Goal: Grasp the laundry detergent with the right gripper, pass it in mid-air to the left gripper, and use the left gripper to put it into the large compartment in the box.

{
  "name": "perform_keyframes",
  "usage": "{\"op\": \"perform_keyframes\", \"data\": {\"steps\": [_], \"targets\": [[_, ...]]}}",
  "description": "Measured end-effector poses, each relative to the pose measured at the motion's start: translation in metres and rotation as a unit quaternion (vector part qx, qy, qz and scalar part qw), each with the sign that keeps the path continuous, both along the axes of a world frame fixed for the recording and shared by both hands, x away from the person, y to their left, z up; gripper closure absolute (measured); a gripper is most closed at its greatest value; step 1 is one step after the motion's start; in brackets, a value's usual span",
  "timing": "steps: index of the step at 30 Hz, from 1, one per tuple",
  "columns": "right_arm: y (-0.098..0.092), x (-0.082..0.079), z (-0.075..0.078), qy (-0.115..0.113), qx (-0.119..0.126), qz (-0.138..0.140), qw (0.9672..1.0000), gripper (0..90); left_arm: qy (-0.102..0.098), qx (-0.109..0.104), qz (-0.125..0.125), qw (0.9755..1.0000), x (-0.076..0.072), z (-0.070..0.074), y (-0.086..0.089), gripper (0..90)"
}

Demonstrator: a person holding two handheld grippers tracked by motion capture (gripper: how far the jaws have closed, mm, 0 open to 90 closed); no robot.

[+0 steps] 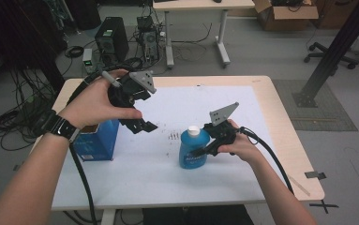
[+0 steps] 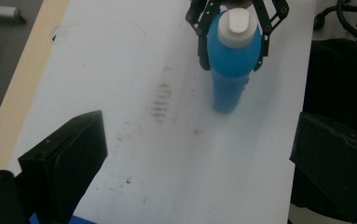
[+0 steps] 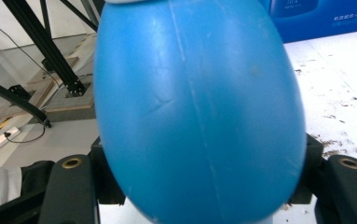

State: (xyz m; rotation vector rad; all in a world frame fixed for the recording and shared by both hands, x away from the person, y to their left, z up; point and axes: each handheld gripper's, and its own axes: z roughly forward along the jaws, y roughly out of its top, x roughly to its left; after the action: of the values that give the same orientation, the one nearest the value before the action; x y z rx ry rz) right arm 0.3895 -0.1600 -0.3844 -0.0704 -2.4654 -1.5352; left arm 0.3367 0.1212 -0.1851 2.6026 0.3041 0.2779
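Your left hand (image 1: 95, 101) holds the left black two-jaw tongs (image 1: 142, 125) raised over the left side of the worktop, jaws spread wide apart with nothing between them, forearm reaching in from the near left with a dark band at the wrist. Your right hand (image 1: 240, 145) holds the right black tongs (image 1: 198, 151) low at centre, jaws pressed against both sides of the blue plastic bottle (image 1: 193, 150), forearm entering from the near right.

High view overhead, gripper views low, all sharing blue bottle (image 1: 193, 149)

Blue bottle (image 3: 199, 112) hides right claw jaws.
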Motion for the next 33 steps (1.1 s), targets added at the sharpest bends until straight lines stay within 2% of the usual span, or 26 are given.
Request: {"op": "perform_keyframes", "data": {"steps": [19,28,33], "targets": [[-0.0014,0.0004,-0.0011,-0.005,0.004,-0.004,1.0000,37.4,-0.001,-0.002,-0.002,1.0000,-0.0012,0.0010,-0.0009,4.0],[-0.0006,-0.0026,0.0011,-0.023,0.005,-0.008,0.9997,40.1,0.002,0.002,-0.004,1.0000,-0.0004,0.0000,-0.0050,3.9],[0.0009,-0.0020,0.0042,-0.025,-0.002,-0.010,0.9996,40.7,0.005,0.004,-0.004,1.0000,0.0006,0.0010,-0.0085,3.8]]}}
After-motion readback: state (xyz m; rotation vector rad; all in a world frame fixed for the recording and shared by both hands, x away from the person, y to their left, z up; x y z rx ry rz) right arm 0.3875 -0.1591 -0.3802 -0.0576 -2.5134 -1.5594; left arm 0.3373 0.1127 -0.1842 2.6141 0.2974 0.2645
